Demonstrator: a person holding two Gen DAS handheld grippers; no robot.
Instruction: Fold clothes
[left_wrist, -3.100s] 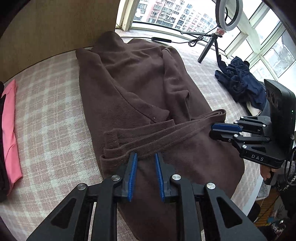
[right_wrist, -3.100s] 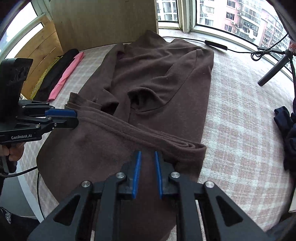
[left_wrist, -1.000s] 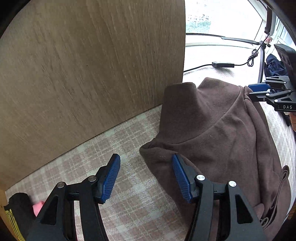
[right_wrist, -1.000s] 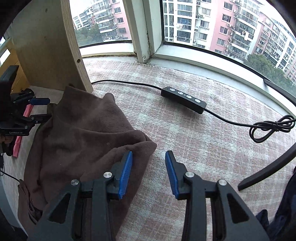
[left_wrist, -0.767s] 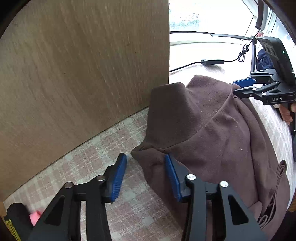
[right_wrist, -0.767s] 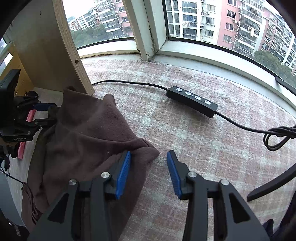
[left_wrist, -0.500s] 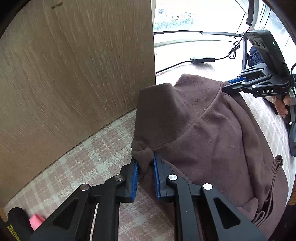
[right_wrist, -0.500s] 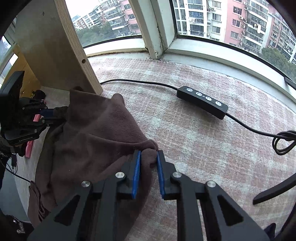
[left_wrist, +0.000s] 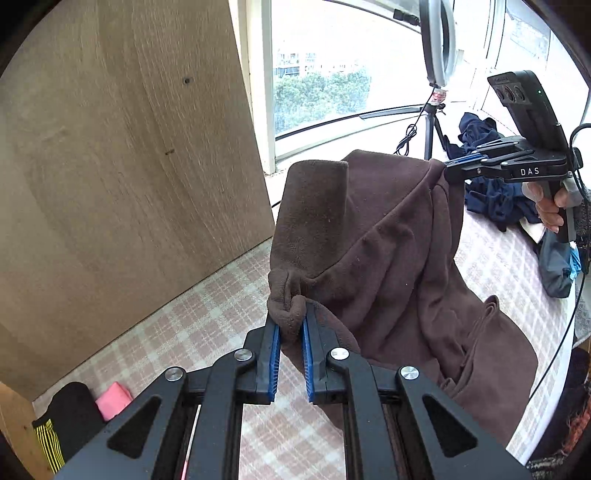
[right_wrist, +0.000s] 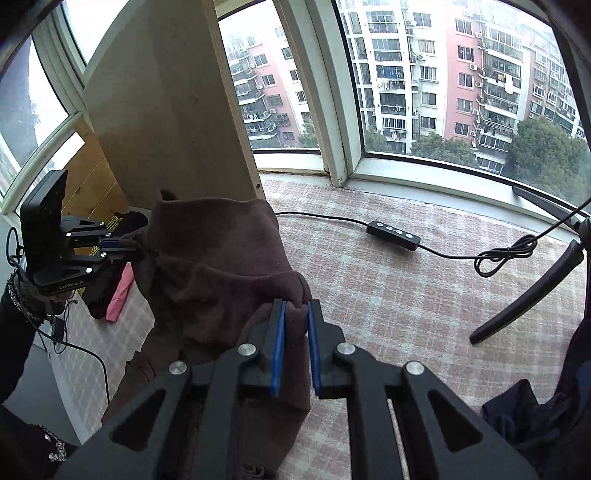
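Brown fleece fills the middle of both views: we have the brown garment (left_wrist: 388, 236) lifted by its top edge, one corner in each claw, with the rest hanging down and its lower part still bunched on the bench (left_wrist: 207, 325).

Our left claw (left_wrist: 290, 328) has its blue pads closed nearly together on a gathered knot of the fabric at the left corner, seen close at the near edge of the left wrist view. From the right wrist camera the same claw (right_wrist: 122, 243) shows far to the left, pinching the cloth in front of the wooden panel (right_wrist: 166, 110).

Our right claw (right_wrist: 295, 325) is likewise clamped on a fold of the fleece, the pads almost meeting with cloth between them. In the left wrist view it (left_wrist: 454, 164) sits up at the far right, gripping the other corner, with the right hand (left_wrist: 550, 206) wrapped around its handle.

Between the two grips the collar of the garment stands up in a hump.

On the checked cover of the bench, far right of the garment, lies a black inline controller (right_wrist: 393, 235) on its cable. A dark blue pile of clothing (left_wrist: 491, 192) lies at the right, beside the ring light stand (left_wrist: 434, 125). Near left we see a pink folded item (left_wrist: 112, 400) touching a black one (left_wrist: 70, 410).
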